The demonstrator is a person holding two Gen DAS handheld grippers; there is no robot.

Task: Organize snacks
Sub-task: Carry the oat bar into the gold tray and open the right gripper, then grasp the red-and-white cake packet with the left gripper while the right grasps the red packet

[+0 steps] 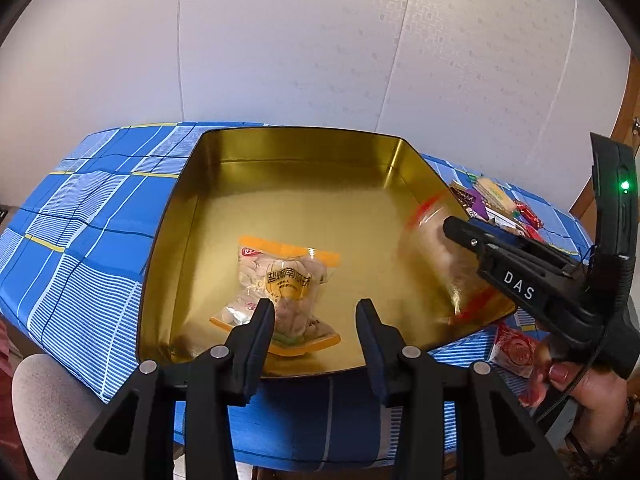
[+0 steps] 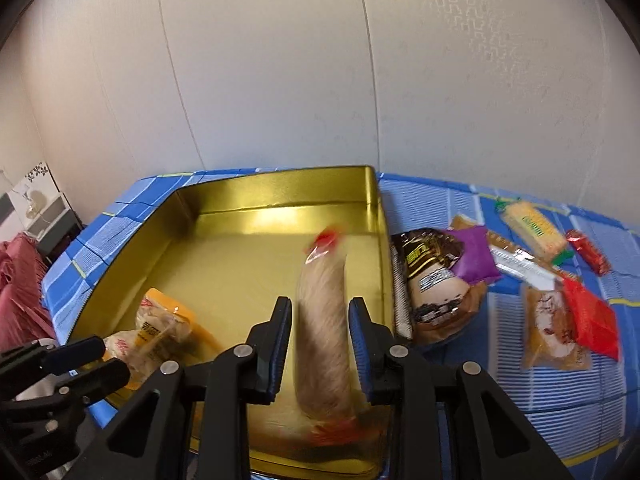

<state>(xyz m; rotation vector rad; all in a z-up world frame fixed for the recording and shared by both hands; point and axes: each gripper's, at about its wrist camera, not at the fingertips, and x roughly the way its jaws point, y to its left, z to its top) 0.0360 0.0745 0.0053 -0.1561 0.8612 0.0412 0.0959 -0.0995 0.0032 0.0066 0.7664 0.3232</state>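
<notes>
A gold tin box (image 1: 224,184) (image 2: 224,208) sits on the blue checked tablecloth. An orange-edged bag of seeds (image 1: 280,288) (image 2: 160,332) lies on its floor. My left gripper (image 1: 316,320) is open and empty just in front of that bag; it also shows in the right wrist view (image 2: 80,360). A long pale sausage-shaped snack with red ends (image 2: 322,320) (image 1: 444,264) is blurred between the fingers of my right gripper (image 2: 320,344) (image 1: 452,226), over the box's right side. The jaws stand a little apart from it, open.
A pile of snacks lies on the cloth right of the box: a brown-and-gold bag (image 2: 432,280), a purple pack (image 2: 474,254), a yellow cracker pack (image 2: 534,226), red packs (image 2: 590,316), an orange pack (image 2: 550,328). A white wall stands behind the table.
</notes>
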